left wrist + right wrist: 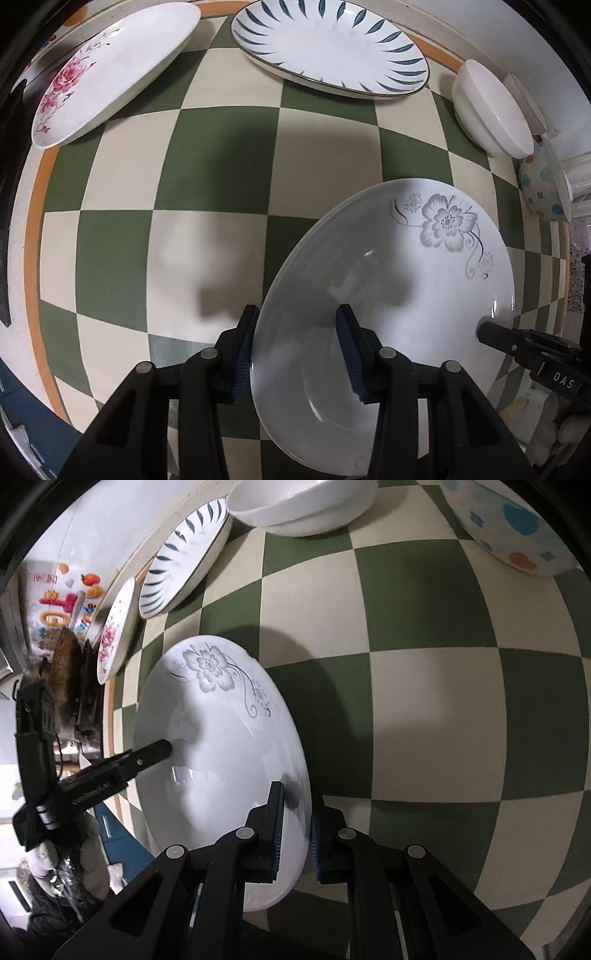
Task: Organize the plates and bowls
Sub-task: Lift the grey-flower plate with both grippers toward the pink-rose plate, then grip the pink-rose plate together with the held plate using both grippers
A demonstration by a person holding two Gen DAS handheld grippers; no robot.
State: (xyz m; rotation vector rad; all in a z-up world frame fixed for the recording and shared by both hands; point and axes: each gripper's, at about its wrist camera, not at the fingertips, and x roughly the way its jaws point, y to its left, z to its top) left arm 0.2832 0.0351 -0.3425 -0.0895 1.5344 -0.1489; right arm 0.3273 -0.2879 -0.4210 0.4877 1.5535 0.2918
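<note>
Grey-flower plate [399,288] held above checkered cloth [207,184]: left gripper [295,354] clamps one rim, right gripper [295,834] clamps opposite rim.

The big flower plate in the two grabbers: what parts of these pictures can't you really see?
- Left wrist view: the grey-flower plate's near rim is covered by the left gripper.
- Left wrist view: the dotted bowl is squeezed at the picture's right edge, half hidden.
- Right wrist view: the rose plate is edge-on; its pattern barely shows.
- Right wrist view: the right gripper hides the rim it pinches.
</note>
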